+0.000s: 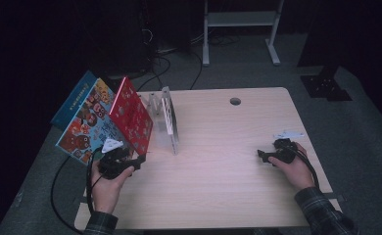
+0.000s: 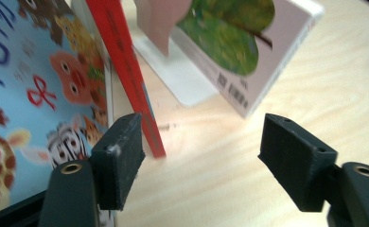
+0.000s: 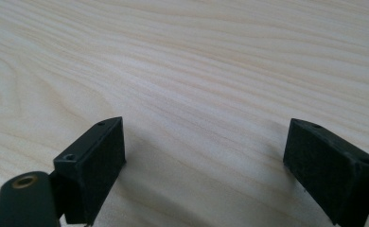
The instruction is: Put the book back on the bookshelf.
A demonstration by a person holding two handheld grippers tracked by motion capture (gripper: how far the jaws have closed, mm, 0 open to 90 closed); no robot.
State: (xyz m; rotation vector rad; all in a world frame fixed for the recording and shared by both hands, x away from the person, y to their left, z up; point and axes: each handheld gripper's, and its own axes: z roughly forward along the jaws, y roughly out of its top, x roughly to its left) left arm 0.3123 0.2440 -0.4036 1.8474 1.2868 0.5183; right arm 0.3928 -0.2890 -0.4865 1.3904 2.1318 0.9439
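Observation:
A red picture book (image 1: 131, 116) stands tilted at the table's left, leaning against a blue animal picture book (image 1: 83, 122) behind it. My left gripper (image 1: 139, 160) is at the red book's lower near corner. In the left gripper view the red book (image 2: 126, 71) has its bottom corner just inside the left jaw, and the jaws of my left gripper (image 2: 201, 156) stand wide apart without pressing it. The blue book (image 2: 31, 94) lies beyond that jaw. My right gripper (image 1: 262, 155) rests at the table's right, and its jaws (image 3: 204, 165) are open over bare wood.
A clear book stand (image 1: 167, 117) sits right of the red book, holding a book with a pink and green cover (image 2: 230, 42) on a white base (image 2: 178, 80). A cable hole (image 1: 235, 101) is near the table's far edge. A pale flat piece (image 1: 288, 133) lies beside the right hand.

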